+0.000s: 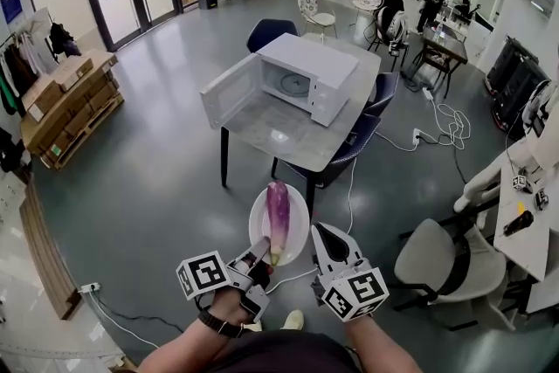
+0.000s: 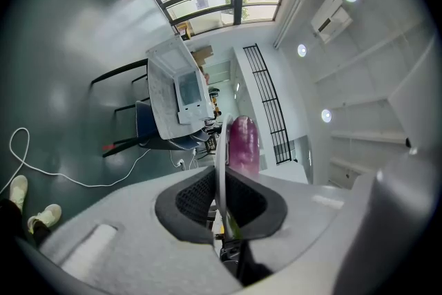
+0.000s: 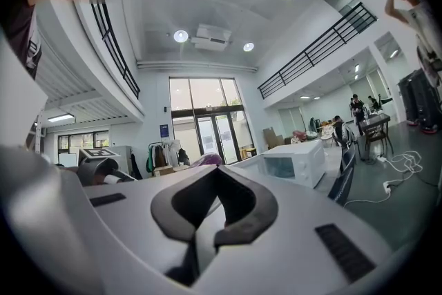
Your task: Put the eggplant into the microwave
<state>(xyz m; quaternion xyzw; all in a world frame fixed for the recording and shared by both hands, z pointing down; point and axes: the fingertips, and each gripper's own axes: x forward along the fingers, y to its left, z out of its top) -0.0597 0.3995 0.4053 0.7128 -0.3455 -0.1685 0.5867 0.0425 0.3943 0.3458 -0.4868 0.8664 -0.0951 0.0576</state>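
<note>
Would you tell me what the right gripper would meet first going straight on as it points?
Probably the rim of the round white plate carrying the long purple eggplant, just ahead of the right gripper; depth is unclear, so it might slip past.

**Operator kit: appearance**

Light-grey shells are seen on the left hand-held gripper (image 1: 262,252) and right hand-held gripper (image 1: 320,233). Black mesh pads (image 2: 190,200) and black-and-white marker cubes (image 1: 203,273) are fitted. A black strap (image 1: 218,323) and dark top (image 1: 279,354) are worn.
</note>
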